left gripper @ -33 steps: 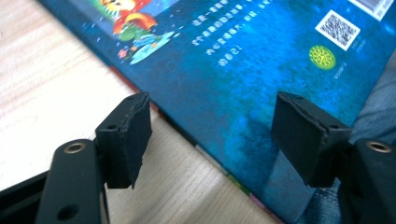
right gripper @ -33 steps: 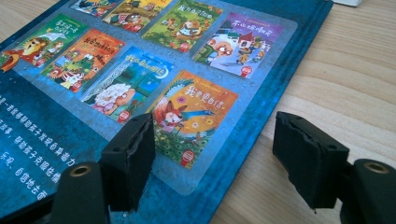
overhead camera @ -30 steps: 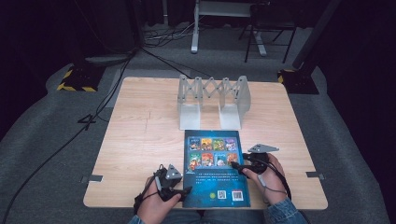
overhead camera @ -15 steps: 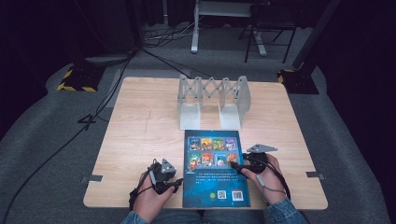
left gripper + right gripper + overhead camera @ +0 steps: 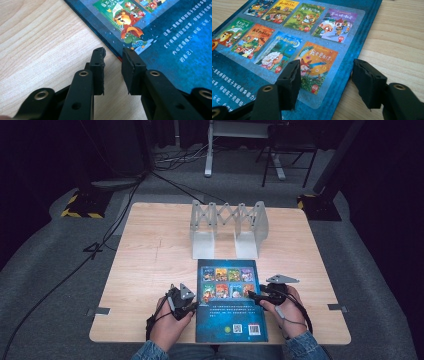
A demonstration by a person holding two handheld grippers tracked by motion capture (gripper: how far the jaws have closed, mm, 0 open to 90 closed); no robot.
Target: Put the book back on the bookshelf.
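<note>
A blue picture book (image 5: 230, 307) lies flat, back cover up, at the front middle of the wooden table (image 5: 150, 260). My left gripper (image 5: 194, 306) sits at the book's left edge. In the left gripper view its jaws (image 5: 113, 58) stand open by a narrow gap, just over the edge of the book (image 5: 162, 37), with nothing pinched. My right gripper (image 5: 251, 295) is at the book's right edge. In the right gripper view it (image 5: 325, 75) is wide open, one jaw over the cover (image 5: 262, 47) and the other over bare wood.
A grey folding rack (image 5: 227, 222) with upright dividers stands behind the book at the table's middle back. The book's near end reaches the table's front edge. Cables run across the floor at the left.
My left gripper has shifted slightly forward and right, closer to the book's left edge. The right gripper and the book have hardly moved.
</note>
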